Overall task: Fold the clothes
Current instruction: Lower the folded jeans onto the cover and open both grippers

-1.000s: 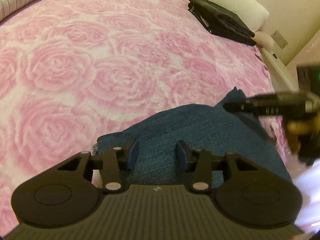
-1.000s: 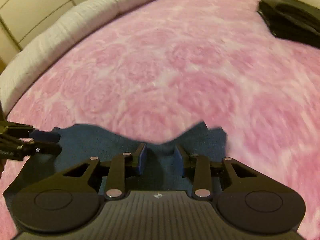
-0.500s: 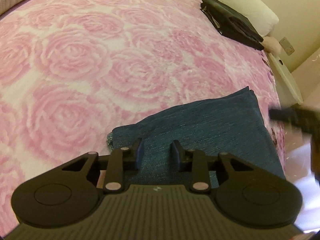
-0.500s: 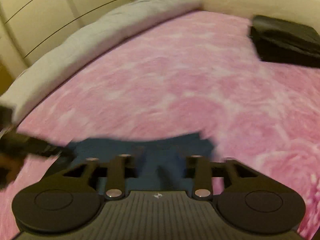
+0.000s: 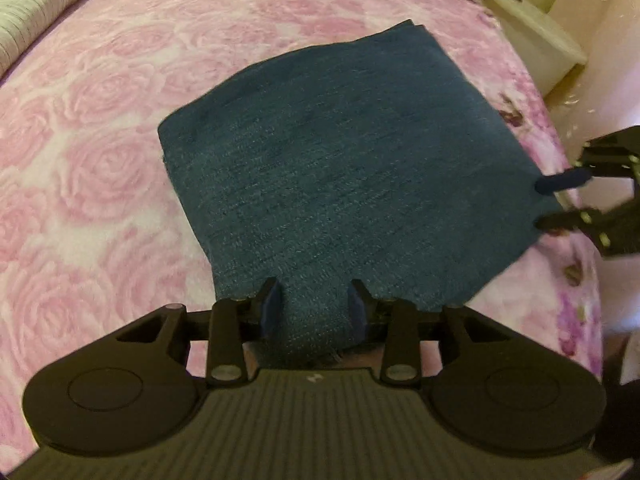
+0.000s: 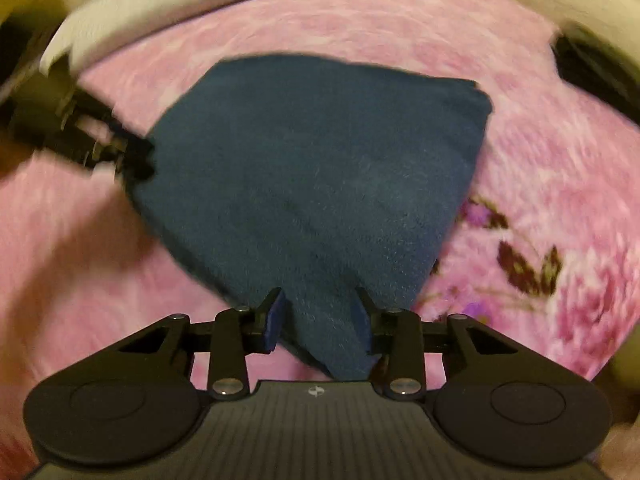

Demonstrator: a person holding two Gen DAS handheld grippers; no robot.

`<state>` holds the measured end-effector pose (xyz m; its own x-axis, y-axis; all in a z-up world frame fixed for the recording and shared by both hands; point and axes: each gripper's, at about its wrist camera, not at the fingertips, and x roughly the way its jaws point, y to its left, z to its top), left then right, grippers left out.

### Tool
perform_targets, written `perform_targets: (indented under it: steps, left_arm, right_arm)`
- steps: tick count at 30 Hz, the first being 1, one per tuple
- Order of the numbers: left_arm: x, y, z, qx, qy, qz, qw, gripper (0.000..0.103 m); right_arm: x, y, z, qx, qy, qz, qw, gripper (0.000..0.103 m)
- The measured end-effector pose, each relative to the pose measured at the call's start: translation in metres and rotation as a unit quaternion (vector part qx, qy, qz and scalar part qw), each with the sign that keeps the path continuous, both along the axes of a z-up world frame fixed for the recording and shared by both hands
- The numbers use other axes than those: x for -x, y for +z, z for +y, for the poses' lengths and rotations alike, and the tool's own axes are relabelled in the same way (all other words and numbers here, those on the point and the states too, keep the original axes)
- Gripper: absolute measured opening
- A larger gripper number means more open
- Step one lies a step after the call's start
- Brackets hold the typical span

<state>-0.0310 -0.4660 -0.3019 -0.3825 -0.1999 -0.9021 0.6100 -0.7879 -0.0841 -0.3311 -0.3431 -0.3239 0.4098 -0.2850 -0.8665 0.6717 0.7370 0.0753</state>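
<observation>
A second ago the blue cloth showed only as a low, bunched strip near the left gripper; now it spreads out as a broad, flat, folded panel across the pink rose bedspread. The right gripper has pulled back, and a corner of the cloth now sits between its fingers. The black bag has slid almost off the top edge of the left view.

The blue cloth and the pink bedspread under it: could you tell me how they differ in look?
The blue cloth is plain and dark; the pink bedspread is pale with a rose pattern. The cloth is a folded piece; the bedspread spreads far beyond it. Both look soft.
</observation>
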Motion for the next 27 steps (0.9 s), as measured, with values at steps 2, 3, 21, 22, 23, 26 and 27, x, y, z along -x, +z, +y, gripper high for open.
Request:
perform_targets:
  steps: [2, 3, 21, 22, 23, 26, 27]
  left_arm:
    - [-0.003, 0.009, 0.007, 0.003, 0.013, -0.013, 0.9998, 0.036]
    - [-0.005, 0.014, 0.01, 0.005, 0.02, -0.02, 0.9996, 0.036]
    - [-0.066, 0.128, 0.155, 0.005, 0.184, 0.015, 0.9828, 0.102]
    - [-0.071, 0.138, 0.167, 0.008, 0.186, 0.024, 0.9822, 0.102]
    - [-0.076, 0.147, 0.178, 0.011, 0.189, 0.032, 0.9815, 0.102]
    - [-0.095, 0.176, 0.212, 0.02, 0.197, 0.054, 0.9788, 0.102]
    - [-0.103, 0.182, 0.221, 0.024, 0.198, 0.058, 0.9781, 0.102]
  right_arm:
    - [0.002, 0.0, 0.006, 0.008, 0.017, 0.013, 1.0, 0.037]
    - [0.004, 0.001, 0.006, 0.004, 0.017, 0.018, 1.0, 0.037]
    - [0.048, 0.14, 0.063, -0.06, -0.179, -0.022, 0.982, 0.088]
    - [0.048, 0.149, 0.074, -0.056, -0.184, -0.023, 0.981, 0.088]
    - [0.048, 0.158, 0.084, -0.052, -0.19, -0.023, 0.98, 0.088]
    - [0.049, 0.184, 0.117, -0.041, -0.206, -0.025, 0.977, 0.088]
    - [0.049, 0.193, 0.127, -0.037, -0.211, -0.026, 0.976, 0.088]
